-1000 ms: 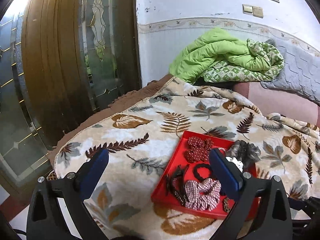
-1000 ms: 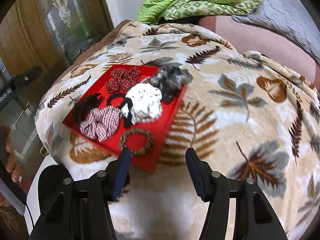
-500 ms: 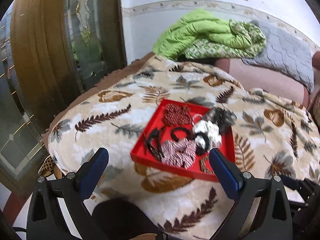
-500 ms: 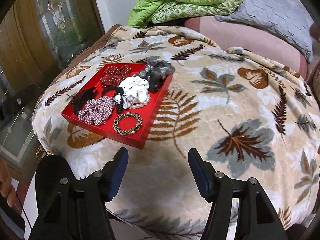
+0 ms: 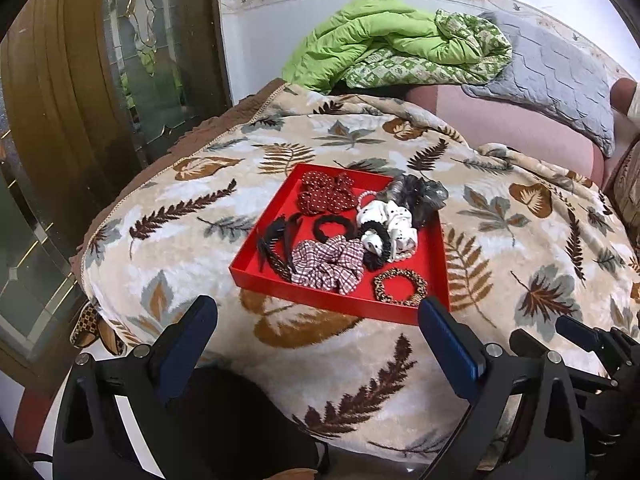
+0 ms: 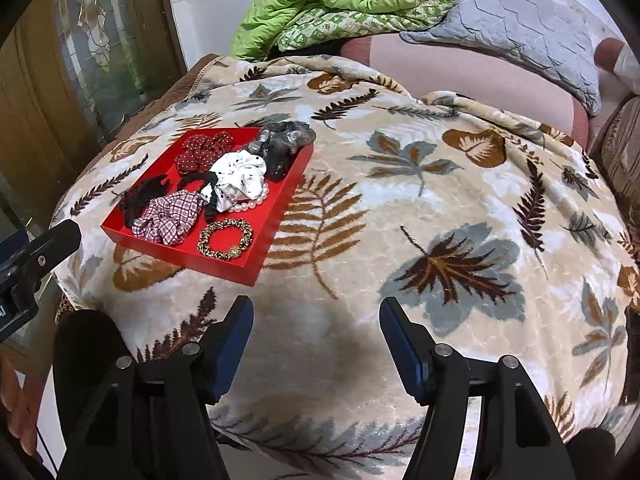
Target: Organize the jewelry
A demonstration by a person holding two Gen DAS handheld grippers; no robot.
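Note:
A red tray point(image 5: 340, 305) point(image 6: 180, 257) lies on the leaf-print blanket point(image 6: 440, 200). It holds a red dotted scrunchie point(image 5: 326, 196), a white dotted scrunchie point(image 5: 390, 224), a grey scrunchie point(image 5: 418, 196), a plaid scrunchie point(image 5: 328, 264), a leopard-print band point(image 5: 400, 286), a black hair claw point(image 5: 276, 240) and a pearl bracelet point(image 6: 248, 204). My left gripper point(image 5: 316, 308) hangs open just short of the tray's near edge. Further right, my right gripper point(image 6: 317, 306) is open above bare blanket, with nothing between its fingers.
A green quilt point(image 5: 392, 48) and a grey pillow point(image 5: 552, 80) lie at the back against the wall. A wooden door with patterned glass point(image 5: 80, 100) stands to the left. The blanket drops off at its near edge. A hand point(image 6: 16, 412) shows at the lower left.
Both grippers have drawn back from the tray and tipped downward, so the tray sits farther ahead and more of the blanket shows. The right jaws have widened a little.

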